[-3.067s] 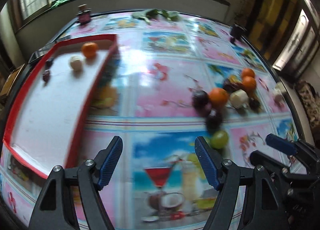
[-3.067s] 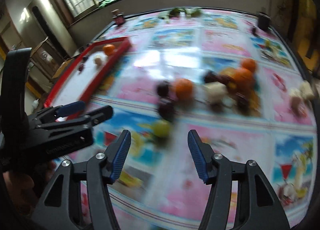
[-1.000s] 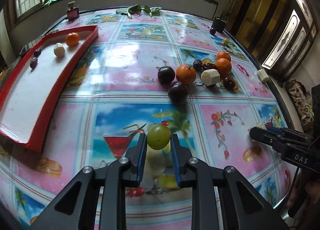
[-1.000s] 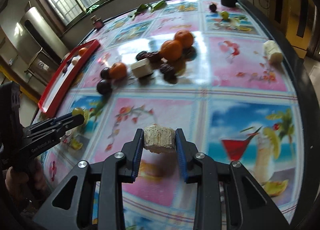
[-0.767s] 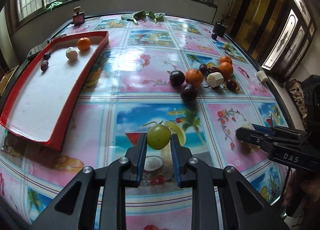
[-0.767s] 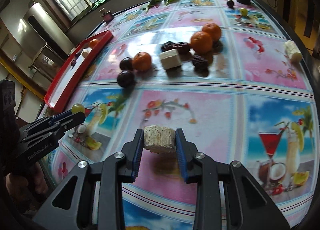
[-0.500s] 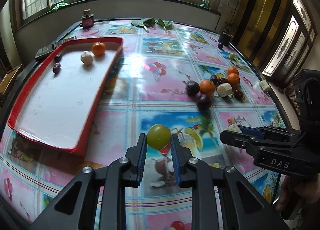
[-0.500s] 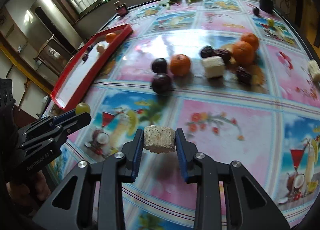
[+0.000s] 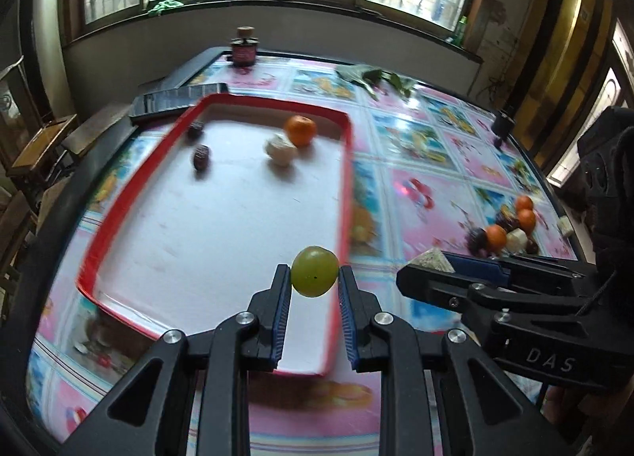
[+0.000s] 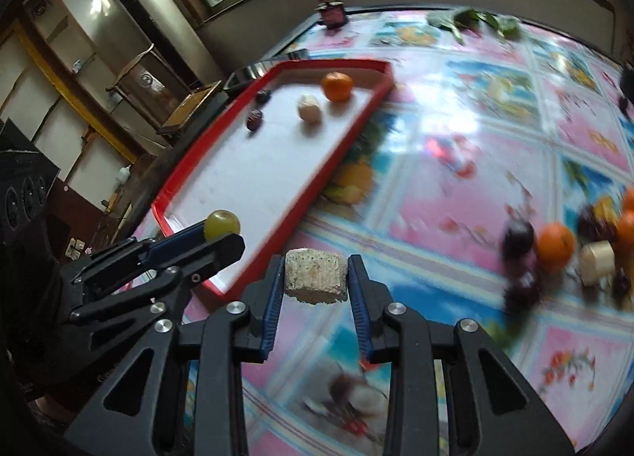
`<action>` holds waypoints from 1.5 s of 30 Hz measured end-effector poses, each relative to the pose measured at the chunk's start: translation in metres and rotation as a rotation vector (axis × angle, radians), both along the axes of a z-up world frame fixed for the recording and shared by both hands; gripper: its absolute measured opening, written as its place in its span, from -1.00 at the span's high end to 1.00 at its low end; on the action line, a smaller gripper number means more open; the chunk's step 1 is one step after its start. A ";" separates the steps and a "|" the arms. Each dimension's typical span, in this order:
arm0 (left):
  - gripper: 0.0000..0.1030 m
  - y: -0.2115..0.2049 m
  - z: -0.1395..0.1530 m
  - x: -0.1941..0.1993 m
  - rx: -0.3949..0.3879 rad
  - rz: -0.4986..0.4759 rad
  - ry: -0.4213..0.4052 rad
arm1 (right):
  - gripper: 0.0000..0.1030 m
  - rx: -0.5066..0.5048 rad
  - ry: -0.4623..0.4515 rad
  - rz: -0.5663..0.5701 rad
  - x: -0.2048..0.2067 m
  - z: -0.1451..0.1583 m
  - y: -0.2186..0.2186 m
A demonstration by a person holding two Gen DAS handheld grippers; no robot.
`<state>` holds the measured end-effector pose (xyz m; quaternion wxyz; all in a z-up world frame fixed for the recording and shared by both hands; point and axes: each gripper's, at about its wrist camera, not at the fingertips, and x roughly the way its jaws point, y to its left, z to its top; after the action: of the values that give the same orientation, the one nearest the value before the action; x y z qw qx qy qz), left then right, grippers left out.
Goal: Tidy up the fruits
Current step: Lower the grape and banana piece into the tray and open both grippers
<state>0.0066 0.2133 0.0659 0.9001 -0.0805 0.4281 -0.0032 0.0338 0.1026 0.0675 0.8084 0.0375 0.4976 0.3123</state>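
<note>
My left gripper is shut on a green grape, held above the near right part of the red-rimmed white tray. My right gripper is shut on a pale speckled fruit chunk, held above the table just right of the tray's near corner. The left gripper with the grape shows in the right wrist view; the right gripper's chunk shows in the left wrist view. The tray holds an orange, a white chunk and two dark dates.
A heap of oranges, dark plums and a white chunk lies on the patterned tablecloth at the right, also in the right wrist view. A small bottle and green leaves sit at the far edge. A dark flat object lies behind the tray.
Both grippers have swung left toward the tray, each still holding its fruit. The left one is now over the tray's near right part; the fruit heap has shifted to the right of view.
</note>
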 end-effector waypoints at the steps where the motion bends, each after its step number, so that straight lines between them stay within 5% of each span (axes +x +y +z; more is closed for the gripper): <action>1: 0.55 0.010 0.001 0.006 0.011 0.020 -0.001 | 0.34 0.007 -0.004 0.007 0.007 0.003 0.011; 13: 0.56 0.086 -0.018 0.069 0.047 0.184 0.054 | 0.34 -0.059 -0.027 0.025 0.072 -0.014 0.096; 31: 0.52 0.111 -0.046 0.092 0.009 0.249 0.146 | 0.33 -0.173 -0.067 0.098 0.085 -0.040 0.127; 40: 0.07 0.110 -0.041 0.084 0.016 0.258 0.148 | 0.14 -0.201 -0.072 0.064 0.084 -0.032 0.120; 45: -0.03 0.099 -0.032 0.076 0.041 0.240 0.129 | 0.01 -0.210 -0.113 0.030 0.077 -0.018 0.109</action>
<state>0.0822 0.3128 0.0338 0.8660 -0.1130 0.4724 0.1184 0.1104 0.2116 0.0497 0.8298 -0.0724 0.4818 0.2722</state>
